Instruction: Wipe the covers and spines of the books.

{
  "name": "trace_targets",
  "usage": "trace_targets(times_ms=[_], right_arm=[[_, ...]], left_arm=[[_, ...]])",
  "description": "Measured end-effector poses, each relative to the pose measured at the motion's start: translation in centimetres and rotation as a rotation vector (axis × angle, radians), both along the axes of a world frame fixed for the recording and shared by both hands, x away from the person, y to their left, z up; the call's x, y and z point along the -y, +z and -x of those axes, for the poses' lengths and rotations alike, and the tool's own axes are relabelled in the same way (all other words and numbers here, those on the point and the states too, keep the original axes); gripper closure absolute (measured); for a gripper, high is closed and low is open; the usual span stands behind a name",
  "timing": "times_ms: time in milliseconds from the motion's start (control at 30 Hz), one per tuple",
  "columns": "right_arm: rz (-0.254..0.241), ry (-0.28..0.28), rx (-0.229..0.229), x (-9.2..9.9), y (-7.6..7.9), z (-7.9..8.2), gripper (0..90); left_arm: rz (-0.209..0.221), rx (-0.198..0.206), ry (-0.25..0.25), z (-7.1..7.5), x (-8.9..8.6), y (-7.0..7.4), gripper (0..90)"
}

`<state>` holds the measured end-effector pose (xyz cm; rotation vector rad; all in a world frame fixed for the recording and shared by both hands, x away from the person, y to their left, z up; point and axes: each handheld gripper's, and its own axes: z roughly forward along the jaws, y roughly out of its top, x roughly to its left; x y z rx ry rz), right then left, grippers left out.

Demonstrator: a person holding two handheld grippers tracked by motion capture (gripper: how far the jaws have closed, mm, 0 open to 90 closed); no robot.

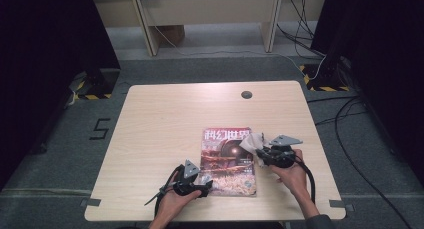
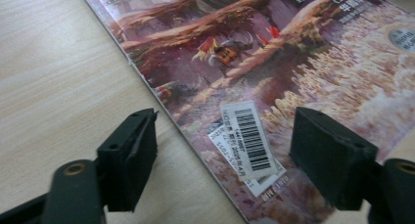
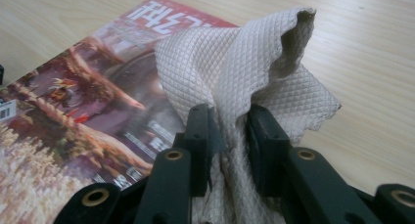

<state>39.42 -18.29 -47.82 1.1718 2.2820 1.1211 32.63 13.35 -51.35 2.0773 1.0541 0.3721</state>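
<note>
A magazine (image 1: 227, 161) with a reddish cover lies flat on the wooden table (image 1: 165, 114), right of the middle and near the front. My left gripper (image 1: 205, 182) is at its near left corner. In the left gripper view its jaws stand apart over that corner (image 2: 227, 131), one over bare wood and one over the cover, with a barcode sticker (image 2: 249, 138) between them. My right gripper (image 1: 260, 151) is at the magazine's right edge, shut on a white quilted cloth (image 1: 251, 141). In the right gripper view the cloth (image 3: 235, 67) bunches up from the pinched jaws (image 3: 230, 116) above the cover (image 3: 73, 111).
A round cable hole (image 1: 246, 94) sits near the table's far edge. Bare wood stretches to the left and behind the magazine. Cables (image 1: 350, 114) run over the floor on the right, and wooden furniture legs (image 1: 150, 34) stand beyond the table.
</note>
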Motion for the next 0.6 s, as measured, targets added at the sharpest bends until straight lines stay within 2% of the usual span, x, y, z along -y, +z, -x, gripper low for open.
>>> trace_targets(times_ms=[100,167,333,500,600], right_arm=[[0.002,0.026,-0.004,-1.3,-0.3,-0.3,72.8],[0.009,0.038,-0.012,-2.0,-0.5,-0.3,72.7],[0.021,0.065,-0.017,-2.8,-0.8,-0.3,72.5],[0.022,0.073,-0.013,-2.7,-0.8,-0.2,72.5],[0.022,0.078,-0.022,-3.0,-1.0,0.0,72.4]], left_arm=[[0.01,-0.002,-0.002,0.2,0.0,0.0,34.1],[0.006,0.012,-0.013,0.5,0.2,0.0,39.1],[-0.038,0.022,-0.036,1.6,0.8,0.3,39.0],[-0.042,0.017,-0.062,2.9,1.0,0.4,38.9],[-0.043,0.017,-0.061,3.4,1.1,0.4,38.9]])
